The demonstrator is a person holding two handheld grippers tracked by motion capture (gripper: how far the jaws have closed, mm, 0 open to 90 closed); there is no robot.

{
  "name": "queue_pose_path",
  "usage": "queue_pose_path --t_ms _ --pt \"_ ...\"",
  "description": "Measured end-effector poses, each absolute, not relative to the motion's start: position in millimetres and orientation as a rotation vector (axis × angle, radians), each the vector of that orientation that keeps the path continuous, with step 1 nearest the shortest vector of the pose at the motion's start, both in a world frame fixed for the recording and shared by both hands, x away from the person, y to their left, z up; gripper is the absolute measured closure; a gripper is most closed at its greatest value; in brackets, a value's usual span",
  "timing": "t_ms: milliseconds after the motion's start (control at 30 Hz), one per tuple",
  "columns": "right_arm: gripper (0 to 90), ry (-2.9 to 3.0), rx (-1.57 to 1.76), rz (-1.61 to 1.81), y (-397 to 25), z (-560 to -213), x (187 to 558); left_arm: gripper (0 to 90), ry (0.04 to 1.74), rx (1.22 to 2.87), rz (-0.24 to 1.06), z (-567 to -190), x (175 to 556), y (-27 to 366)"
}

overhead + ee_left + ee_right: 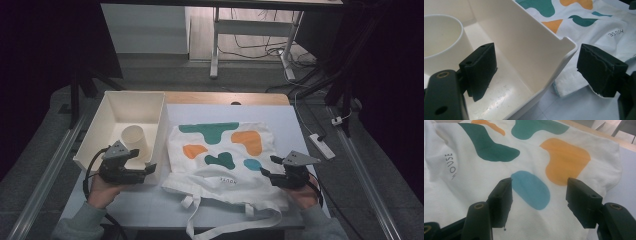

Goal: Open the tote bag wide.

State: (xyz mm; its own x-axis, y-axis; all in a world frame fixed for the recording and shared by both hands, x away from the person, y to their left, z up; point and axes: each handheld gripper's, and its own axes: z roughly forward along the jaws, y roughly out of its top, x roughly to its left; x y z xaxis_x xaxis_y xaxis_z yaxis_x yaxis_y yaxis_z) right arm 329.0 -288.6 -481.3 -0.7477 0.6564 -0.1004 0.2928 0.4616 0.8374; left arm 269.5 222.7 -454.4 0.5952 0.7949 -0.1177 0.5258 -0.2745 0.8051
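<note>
Bin (111,122): cream plastic, on the table's (150,207) left side, its right wall just beside the bag's left edge.
Cup (135,140): white, standing upright inside the bin, toward its near end.
My left gripper (146,161): at the bin's near right corner. In the left gripper view (536,72) my jaws stand wide apart and straddle the bin's right wall (529,50): one jaw is inside the bin near the cup (441,40), the other outside, over the bag's edge (571,80). I hold nothing; whether a pad touches the wall I cannot tell.
Bag (222,165): white cloth tote lying flat in the middle of the table, printed with green, orange and blue blobs, its straps (225,220) trailing toward me over the near edge.
My right gripper (267,167): at the bag's right side, pointing left over it. In the right gripper view (539,195) my jaws are open, empty, over the cloth (486,195), with the blue blob (531,188) between them.
Power strip (321,145): white, on the floor to the right of the table.
</note>
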Motion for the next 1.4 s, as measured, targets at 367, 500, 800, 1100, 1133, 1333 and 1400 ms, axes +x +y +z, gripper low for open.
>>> queue_pose_path --t_ms 367,500,800,1100,1133,1333,1400 --pt "38.1 2.321 0.775 1.181 -284 -484 328 16.6 1.048 1.953 0.403 -453 269 222" --pt "37.9 2.323 0.777 1.178 -284 -485 329 16.8 1.045 1.952 0.416 -452 267 222" --pt "38.0 2.319 0.764 1.179 -282 -486 328 18.2 1.009 1.938 0.436 -445 262 217" --pt "38.0 2.322 0.762 1.186 -282 -485 328 19.3 0.916 1.927 0.417 -433 257 198" --pt "38.0 2.322 0.763 1.19 -281 -485 328 19.3 0.911 1.932 0.416 -433 258 196" --pt "38.0 2.317 0.76 1.204 -281 -483 327 19.4 0.867 1.954 0.41 -430 262 180" --pt "38.0 2.316 0.757 1.211 -281 -482 326 19.4 0.851 1.964 0.412 -429 263 174"
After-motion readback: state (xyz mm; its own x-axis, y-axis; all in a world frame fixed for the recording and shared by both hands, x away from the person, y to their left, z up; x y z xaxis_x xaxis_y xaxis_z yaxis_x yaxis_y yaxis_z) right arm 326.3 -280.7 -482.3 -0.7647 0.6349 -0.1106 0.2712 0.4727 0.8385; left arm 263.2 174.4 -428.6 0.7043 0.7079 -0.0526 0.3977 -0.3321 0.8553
